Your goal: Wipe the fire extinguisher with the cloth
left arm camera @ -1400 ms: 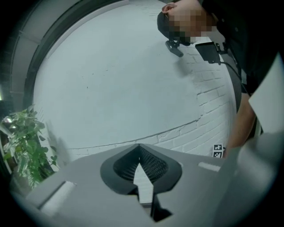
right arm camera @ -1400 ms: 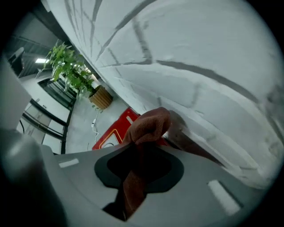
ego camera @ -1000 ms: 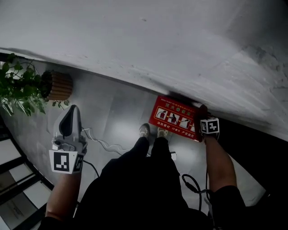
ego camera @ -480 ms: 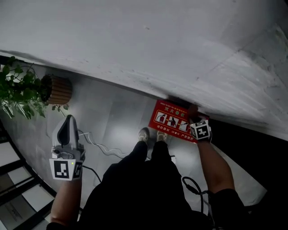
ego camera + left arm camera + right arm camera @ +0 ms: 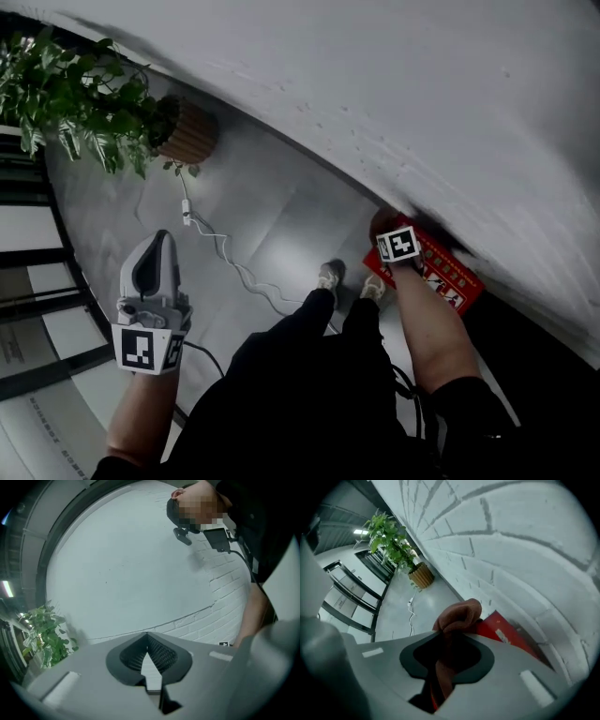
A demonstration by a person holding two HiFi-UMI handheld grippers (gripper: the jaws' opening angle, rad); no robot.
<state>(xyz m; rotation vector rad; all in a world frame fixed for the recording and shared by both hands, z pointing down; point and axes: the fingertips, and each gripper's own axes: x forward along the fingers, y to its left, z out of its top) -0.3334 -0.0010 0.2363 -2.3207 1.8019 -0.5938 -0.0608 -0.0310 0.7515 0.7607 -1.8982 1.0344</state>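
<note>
Right hand-held gripper (image 5: 449, 641): clamped on rust cloth (image 5: 458, 615).
Left hand-held gripper (image 5: 147, 640): jaws together, empty.
Red box (image 5: 448, 274): half hidden by wall (image 5: 422, 112).
Floor (image 5: 272, 225): open leftward.

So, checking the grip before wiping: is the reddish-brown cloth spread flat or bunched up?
Bunched up: the reddish-brown cloth bulges as a crumpled wad from the right tool, clamped between its jaws.

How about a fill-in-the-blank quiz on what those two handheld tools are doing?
1. The right gripper is shut on a reddish-brown ____.
2. The jaws of the left gripper are ____, with nothing between them.
3. The box by the wall is coloured ____.
Missing words: cloth, shut, red.
</note>
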